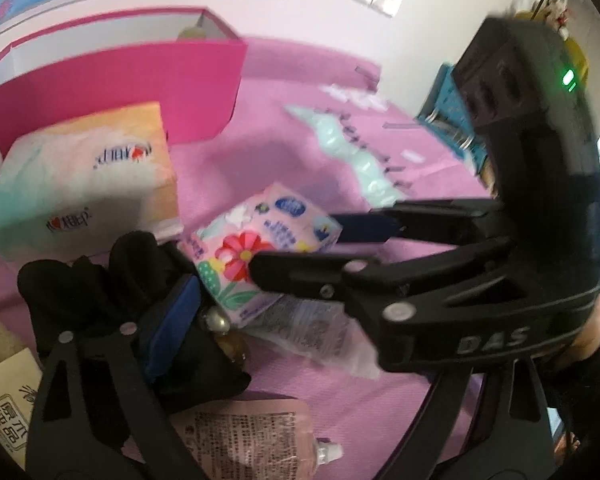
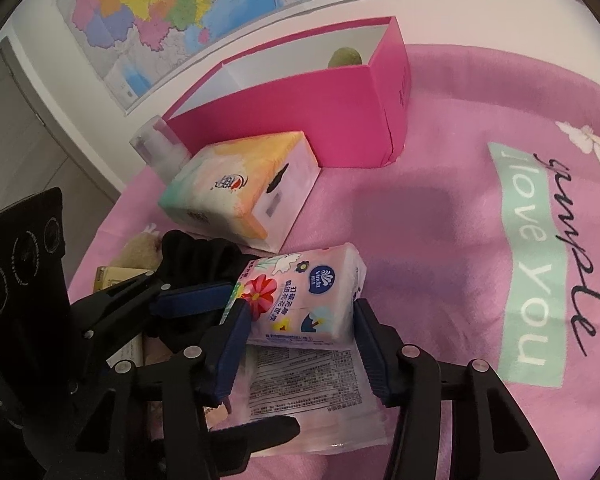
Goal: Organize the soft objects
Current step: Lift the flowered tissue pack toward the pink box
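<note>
A pink flowered tissue pack (image 2: 304,304) (image 1: 260,244) lies on a clear printed pouch (image 2: 308,384). My right gripper (image 2: 300,340) (image 1: 300,248) has a blue pad against each side of the pack and is shut on it. A crumpled black cloth (image 1: 100,292) (image 2: 204,256) sits just left of the pack. My left gripper (image 1: 284,336) stands wide open. Its left finger's blue pad (image 1: 172,320) rests against the black cloth. Its right finger is mostly hidden behind the right gripper.
A pastel tissue box (image 2: 240,196) (image 1: 88,176) lies in front of an open pink box (image 2: 300,112) holding a greenish round thing (image 2: 344,58). Nearby are a pink spout pouch (image 1: 244,436), a brown carton (image 1: 8,400), a clear bottle (image 2: 160,152) and a blue basket (image 1: 452,116).
</note>
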Motion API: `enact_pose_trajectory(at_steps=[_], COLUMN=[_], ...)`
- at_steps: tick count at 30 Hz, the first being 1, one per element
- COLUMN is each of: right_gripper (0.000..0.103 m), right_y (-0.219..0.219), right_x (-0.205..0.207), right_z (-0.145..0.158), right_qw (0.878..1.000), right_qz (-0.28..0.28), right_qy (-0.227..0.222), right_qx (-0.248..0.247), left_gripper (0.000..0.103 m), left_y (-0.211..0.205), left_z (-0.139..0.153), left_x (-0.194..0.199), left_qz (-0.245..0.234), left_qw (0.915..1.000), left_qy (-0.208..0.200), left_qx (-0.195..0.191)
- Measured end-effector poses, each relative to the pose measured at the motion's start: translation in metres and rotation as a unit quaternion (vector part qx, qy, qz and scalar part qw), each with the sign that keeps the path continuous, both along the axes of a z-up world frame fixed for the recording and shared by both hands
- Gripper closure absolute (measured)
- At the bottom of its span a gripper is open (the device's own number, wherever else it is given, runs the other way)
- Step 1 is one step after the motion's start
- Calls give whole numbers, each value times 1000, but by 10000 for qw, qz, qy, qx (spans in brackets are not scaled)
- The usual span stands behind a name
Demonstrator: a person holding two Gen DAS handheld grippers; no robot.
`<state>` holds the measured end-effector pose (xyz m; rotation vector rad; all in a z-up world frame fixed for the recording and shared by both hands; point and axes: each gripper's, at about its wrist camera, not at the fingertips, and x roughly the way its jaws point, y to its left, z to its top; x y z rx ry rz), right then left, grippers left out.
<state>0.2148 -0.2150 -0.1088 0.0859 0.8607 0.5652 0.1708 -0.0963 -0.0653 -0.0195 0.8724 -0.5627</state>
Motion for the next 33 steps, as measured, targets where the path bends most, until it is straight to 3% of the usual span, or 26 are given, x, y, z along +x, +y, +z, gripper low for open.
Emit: enact_pose_trajectory(at_steps=[7, 11, 15, 18, 23, 33], right_gripper=[44, 54, 65, 69, 74, 76], right_y=[-13, -12, -15, -19, -21, -22], right_x=[13, 15, 13, 11, 9, 3], right_z=[-10, -10, -6, -3, 0, 10], right_qw=[9975, 9967, 9965, 9959, 9952, 9939], right_qz=[-129, -58, -97, -102, -97, -45], right_qy=[365, 388, 273, 232, 177, 36], right_qx=[596, 710, 781, 863, 954, 1105], left_gripper=[11, 12, 40, 49, 51, 54], left_y=[13, 8, 14, 20, 16, 16], left_z=[-1, -2, -1, -1, -1, 13], left_x=[6, 6, 8, 11, 9, 0], left_qz=[227, 128, 256, 320, 331, 338], left_qw=[9994, 9997, 9996, 9994, 9994, 9990], left_qy=[153, 113, 46, 77, -16, -289], left_qx=[-233, -151, -124, -131, 44, 34])
